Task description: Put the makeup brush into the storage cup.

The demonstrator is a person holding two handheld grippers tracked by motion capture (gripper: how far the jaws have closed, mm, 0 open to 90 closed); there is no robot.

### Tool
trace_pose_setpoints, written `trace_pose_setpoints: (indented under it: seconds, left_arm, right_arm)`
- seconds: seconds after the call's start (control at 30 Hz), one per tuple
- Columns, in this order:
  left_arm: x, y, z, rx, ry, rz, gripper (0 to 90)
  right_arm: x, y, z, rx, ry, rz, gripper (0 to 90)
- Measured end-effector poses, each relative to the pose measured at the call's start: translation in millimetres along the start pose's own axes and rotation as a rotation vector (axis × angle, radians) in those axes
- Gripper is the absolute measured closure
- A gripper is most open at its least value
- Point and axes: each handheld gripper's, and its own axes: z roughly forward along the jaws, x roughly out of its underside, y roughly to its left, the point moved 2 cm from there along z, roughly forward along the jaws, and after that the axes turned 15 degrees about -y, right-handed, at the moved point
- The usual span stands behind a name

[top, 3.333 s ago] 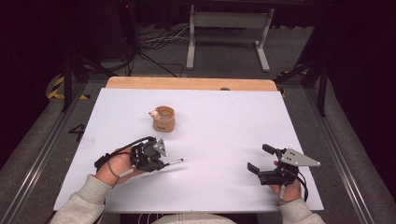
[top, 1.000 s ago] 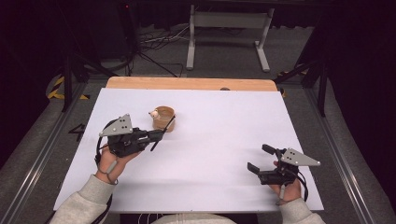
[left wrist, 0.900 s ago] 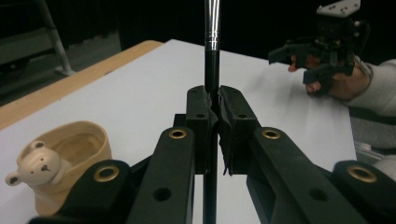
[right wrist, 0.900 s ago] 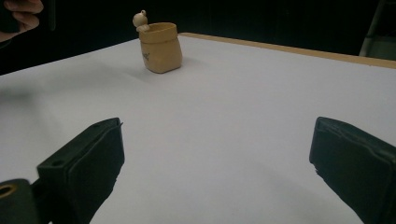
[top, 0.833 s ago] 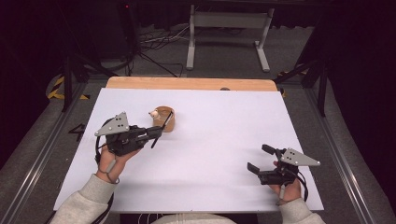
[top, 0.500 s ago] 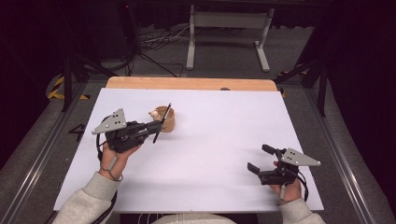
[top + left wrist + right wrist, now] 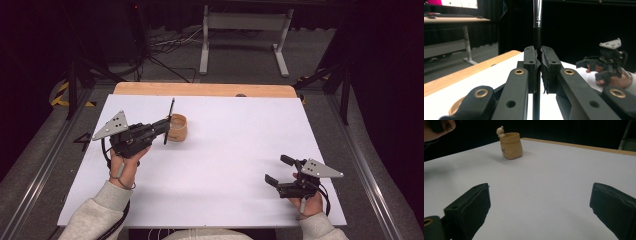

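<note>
A small tan wooden cup (image 7: 177, 128) with a little round figure on its rim (image 7: 510, 145) stands upright on the white table, left of centre. My left gripper (image 7: 162, 129) is shut on a thin black pen with a silver band (image 7: 537, 30), which stands nearly upright, its tip high above the cup's left edge (image 7: 170, 113). In the left gripper view the pen runs straight up between the two pads (image 7: 531, 67). My right gripper (image 7: 279, 171) rests near the front right of the table, open, with nothing between its jaws (image 7: 539, 202).
The white sheet (image 7: 230, 145) covers a wooden table whose bare strip (image 7: 205, 89) shows at the far edge. Beyond it a metal stand (image 7: 240, 40) and cables lie on the grey floor. A desk with a monitor (image 7: 454, 15) stands off to one side.
My left gripper has lifted from the table's front left and swung toward the cup, turning the pen from lying flat to nearly upright. The right gripper has stayed still.
</note>
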Motion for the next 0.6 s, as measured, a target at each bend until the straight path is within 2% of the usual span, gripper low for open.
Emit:
trace_pose_setpoints:
  seconds: [0.17,0.37,0.43,0.6]
  left_arm:
    - [0.8,0.9,2.7,-0.029,-0.032,0.014,83.3]
    - [2.2,2.2,6.8,-0.039,-0.048,0.032,83.3]
    - [3.3,4.6,9.4,-0.068,-0.057,0.042,83.2]
    - [3.3,11.9,14.3,-0.089,-0.066,0.009,83.3]
  right_arm:
    - [-0.1,-0.1,-0.1,0.000,0.000,0.001,3.4]
    - [-0.1,-0.1,-0.1,0.002,-0.002,0.004,3.5]
    - [-0.2,-0.2,-0.2,0.000,-0.004,0.004,3.5]
    - [-0.4,-0.4,-0.7,-0.001,-0.005,0.006,3.5]
